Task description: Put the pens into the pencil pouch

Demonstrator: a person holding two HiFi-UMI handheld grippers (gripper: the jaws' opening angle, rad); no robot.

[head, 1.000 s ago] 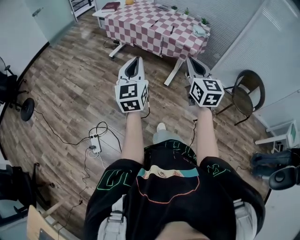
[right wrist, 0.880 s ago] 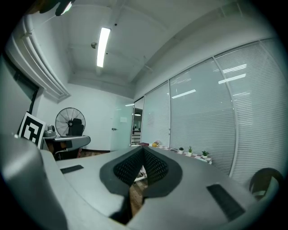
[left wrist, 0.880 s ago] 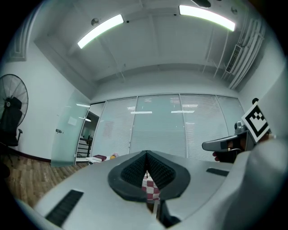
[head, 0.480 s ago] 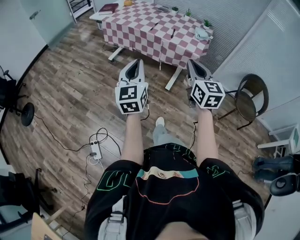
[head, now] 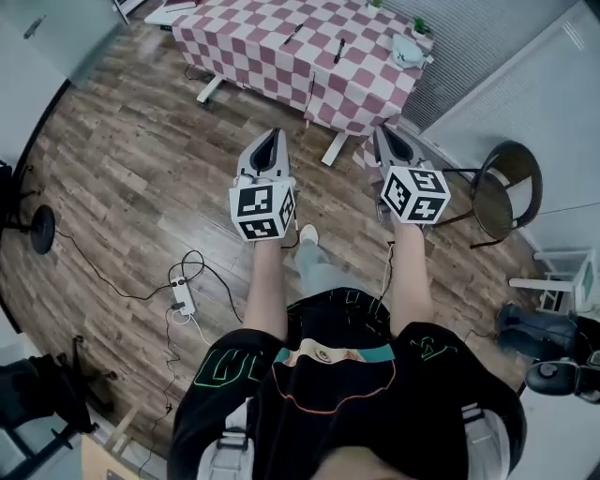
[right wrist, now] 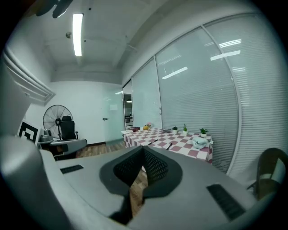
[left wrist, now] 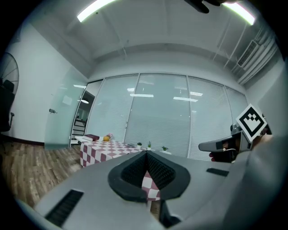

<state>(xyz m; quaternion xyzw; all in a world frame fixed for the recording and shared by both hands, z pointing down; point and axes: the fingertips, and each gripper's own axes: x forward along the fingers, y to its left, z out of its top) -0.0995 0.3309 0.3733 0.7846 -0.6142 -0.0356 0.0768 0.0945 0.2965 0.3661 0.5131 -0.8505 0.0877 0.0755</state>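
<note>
Both grippers held out ahead of the body, side by side, above the wooden floor (head: 141,169) and well short of the table (head: 253,61) with its red-and-white checked cloth.

Left gripper (head: 273,136): jaws pressed together, nothing between the pads, only a strip of the checked cloth visible through the slit below them in the left gripper view. Pointing about level toward the table.

Right gripper (head: 383,133): jaws closed tight too, and empty, with a strip of floor showing through the slit in the right gripper view. Tilted slightly downward, aimed at the right part of the table.

On the cloth, far from both grippers: one dark pen (head: 293,35) near the middle, a second dark pen (head: 338,51) to the right of it, apart from the first and not touching it. Pale green pencil pouch (head: 405,52) close to the right end of the table, well apart from both pens. Small potted plants (head: 421,26) along the far edge, near the blinds.

At the far left end of the table, a dark red book (left wrist: 92,137) and just beside it an orange fruit (left wrist: 107,137).

Round dark chair (head: 506,192) to the right of the right gripper, beside the wall. White power strip (head: 180,296) with black cables on the floor at the left. Standing fan (right wrist: 57,120) against the wall in the right gripper view.
</note>
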